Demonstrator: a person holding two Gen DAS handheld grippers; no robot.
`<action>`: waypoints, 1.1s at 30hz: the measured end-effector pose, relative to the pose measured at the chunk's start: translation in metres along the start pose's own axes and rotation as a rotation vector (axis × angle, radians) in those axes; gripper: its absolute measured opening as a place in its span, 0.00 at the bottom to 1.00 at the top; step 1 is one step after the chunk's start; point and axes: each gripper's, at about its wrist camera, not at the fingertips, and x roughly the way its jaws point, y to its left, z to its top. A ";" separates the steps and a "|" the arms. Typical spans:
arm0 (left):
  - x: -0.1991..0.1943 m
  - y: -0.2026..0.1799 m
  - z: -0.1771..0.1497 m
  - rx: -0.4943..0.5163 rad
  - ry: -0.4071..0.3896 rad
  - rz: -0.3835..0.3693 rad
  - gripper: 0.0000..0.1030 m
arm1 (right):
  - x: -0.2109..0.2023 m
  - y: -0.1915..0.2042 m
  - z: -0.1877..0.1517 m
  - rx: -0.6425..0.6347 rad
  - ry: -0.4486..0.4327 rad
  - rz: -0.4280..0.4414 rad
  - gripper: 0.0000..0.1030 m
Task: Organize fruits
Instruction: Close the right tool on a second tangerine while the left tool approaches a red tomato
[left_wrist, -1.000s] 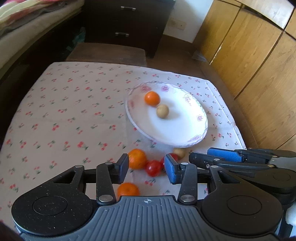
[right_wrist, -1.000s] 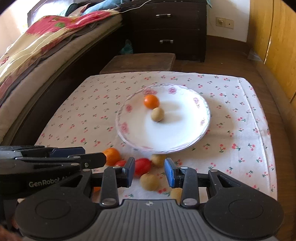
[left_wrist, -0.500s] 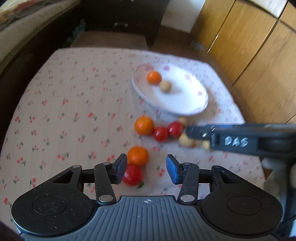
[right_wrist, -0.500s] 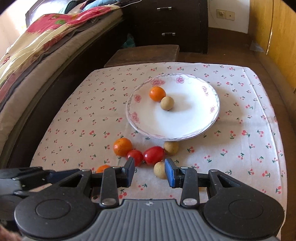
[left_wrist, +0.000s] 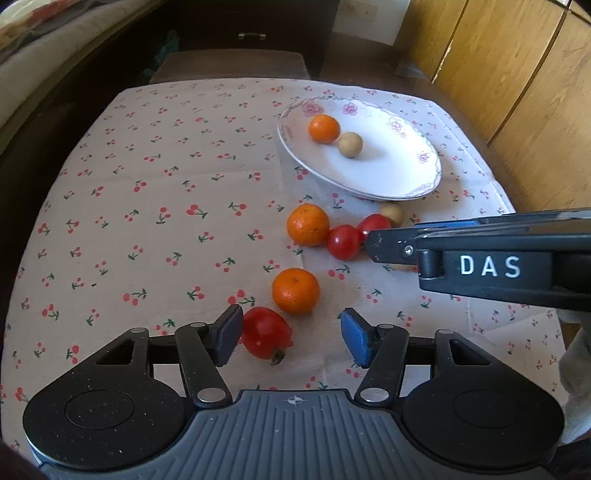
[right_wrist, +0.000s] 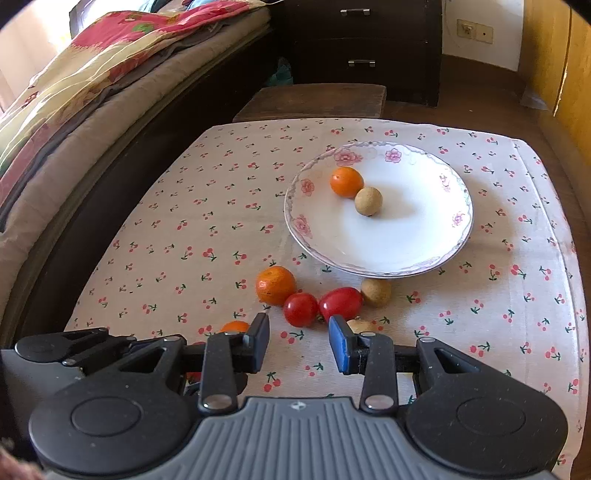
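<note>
My left gripper (left_wrist: 291, 336) hangs low over the cherry-print cloth and its jaws are opening. A red tomato (left_wrist: 264, 332) lies between them, close to the left pad and clear of the right one. Just ahead sits an orange (left_wrist: 295, 291). Further on lie another orange (left_wrist: 307, 224), two tomatoes (left_wrist: 343, 242) and a longan (left_wrist: 392, 213). The white floral plate (left_wrist: 399, 166) holds an orange (left_wrist: 324, 128) and a longan (left_wrist: 350, 144). My right gripper (right_wrist: 300, 347) hovers with a narrow gap and nothing in it, short of the tomatoes (right_wrist: 301, 309) and a longan (right_wrist: 362, 325).
The right gripper's body (left_wrist: 487, 264) reaches in from the right of the left wrist view, over the fruit row. A bed (right_wrist: 92, 92) runs along the left, a dark dresser (right_wrist: 362, 44) and a low stool (right_wrist: 314, 101) stand beyond the table, and wooden cabinets (left_wrist: 517, 92) are on the right.
My left gripper has drawn back from the plate and sunk, its jaws have widened, and a red tomato now lies between them. The right gripper has barely shifted.
</note>
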 end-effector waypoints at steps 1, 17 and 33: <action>0.001 0.000 0.000 0.001 0.002 0.004 0.65 | 0.000 0.001 0.000 -0.003 0.000 0.003 0.36; 0.006 0.005 -0.011 -0.008 0.036 0.015 0.42 | 0.017 0.018 0.003 -0.046 0.040 0.028 0.36; -0.006 0.012 -0.022 0.013 0.027 -0.026 0.38 | 0.060 0.044 0.001 -0.077 0.139 0.066 0.36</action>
